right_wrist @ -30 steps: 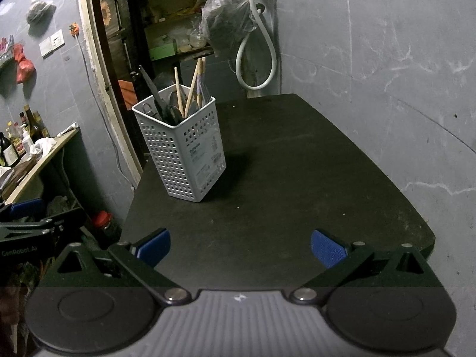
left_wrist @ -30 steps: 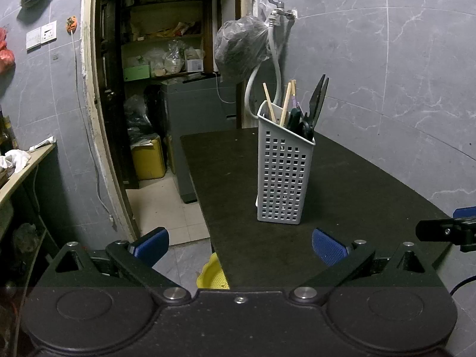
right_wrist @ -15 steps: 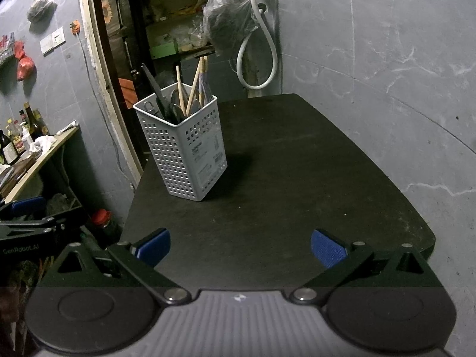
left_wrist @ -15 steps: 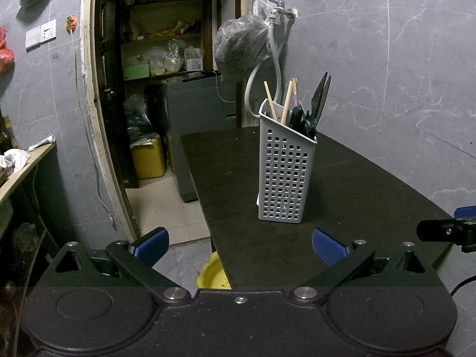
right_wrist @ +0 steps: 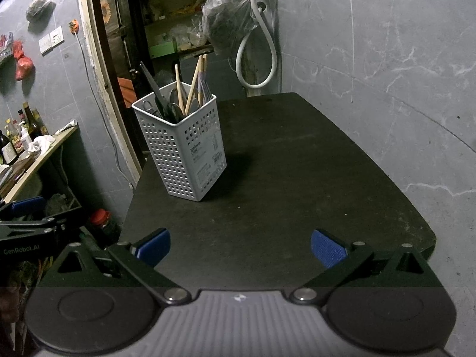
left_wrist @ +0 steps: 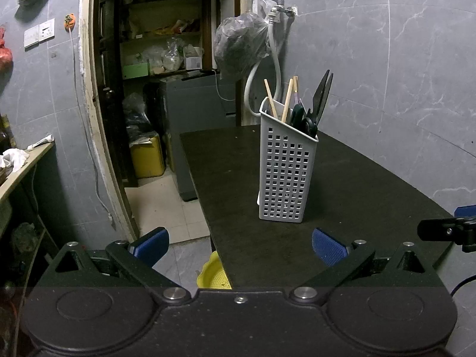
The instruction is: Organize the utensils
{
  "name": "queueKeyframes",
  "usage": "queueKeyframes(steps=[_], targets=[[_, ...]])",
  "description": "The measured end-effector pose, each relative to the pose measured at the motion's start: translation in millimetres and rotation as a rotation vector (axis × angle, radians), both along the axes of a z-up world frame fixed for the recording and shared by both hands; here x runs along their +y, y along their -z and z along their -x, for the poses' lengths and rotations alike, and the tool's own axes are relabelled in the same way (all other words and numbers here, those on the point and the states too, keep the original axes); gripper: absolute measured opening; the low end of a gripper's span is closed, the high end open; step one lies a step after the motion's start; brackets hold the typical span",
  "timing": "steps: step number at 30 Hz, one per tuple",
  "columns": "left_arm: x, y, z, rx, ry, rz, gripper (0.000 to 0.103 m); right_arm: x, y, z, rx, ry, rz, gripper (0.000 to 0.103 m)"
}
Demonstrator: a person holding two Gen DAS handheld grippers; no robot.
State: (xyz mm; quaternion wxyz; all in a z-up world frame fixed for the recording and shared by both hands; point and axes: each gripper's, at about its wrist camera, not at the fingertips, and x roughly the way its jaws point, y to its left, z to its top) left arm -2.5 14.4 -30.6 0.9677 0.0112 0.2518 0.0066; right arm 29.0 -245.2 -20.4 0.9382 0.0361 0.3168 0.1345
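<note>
1. As both wrist views show, we find the grey perforated plastic utensil caddy (left_wrist: 287, 166) (right_wrist: 181, 145) upright on the black matte table (left_wrist: 357, 184) (right_wrist: 297, 172), near its left edge.
2. We note wooden chopsticks (left_wrist: 288, 99) (right_wrist: 193, 84) and black-handled scissors (left_wrist: 319, 101) (right_wrist: 154, 89) standing inside; other contents are too dark to identify.
3. We record the left gripper (left_wrist: 239, 242) spread wide, empty, at the table's near-left corner.
4. We record the right gripper (right_wrist: 240, 245) likewise spread, empty, over the near edge, well apart from the caddy.

Home utility room: wall tap (left_wrist: 281, 7), pantry shelves (left_wrist: 160, 35), bottles (right_wrist: 17, 136).
</note>
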Motion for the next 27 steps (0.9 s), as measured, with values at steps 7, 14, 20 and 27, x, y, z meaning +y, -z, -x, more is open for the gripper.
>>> queueKeyframes(steps=[7,14,20,27], targets=[[0.1,-0.1,-0.2,0.001,0.001,0.0,0.102,0.3,-0.2,0.2,0.0,0.001,0.0,0.103],[0.3,-0.2,-0.1,0.001,0.001,0.0,0.102,1.1,1.7,-1.8,0.0,0.006,0.0,0.103],[0.2,-0.6,-0.5,0.002,0.001,0.0,0.102,1.5,1.7,-2.5,0.001,0.007,0.001,0.103],[0.5,1.8,-1.1,0.003,0.005,0.001,0.102,1.0,1.4,-2.9,0.001,0.006,0.001,0.103]])
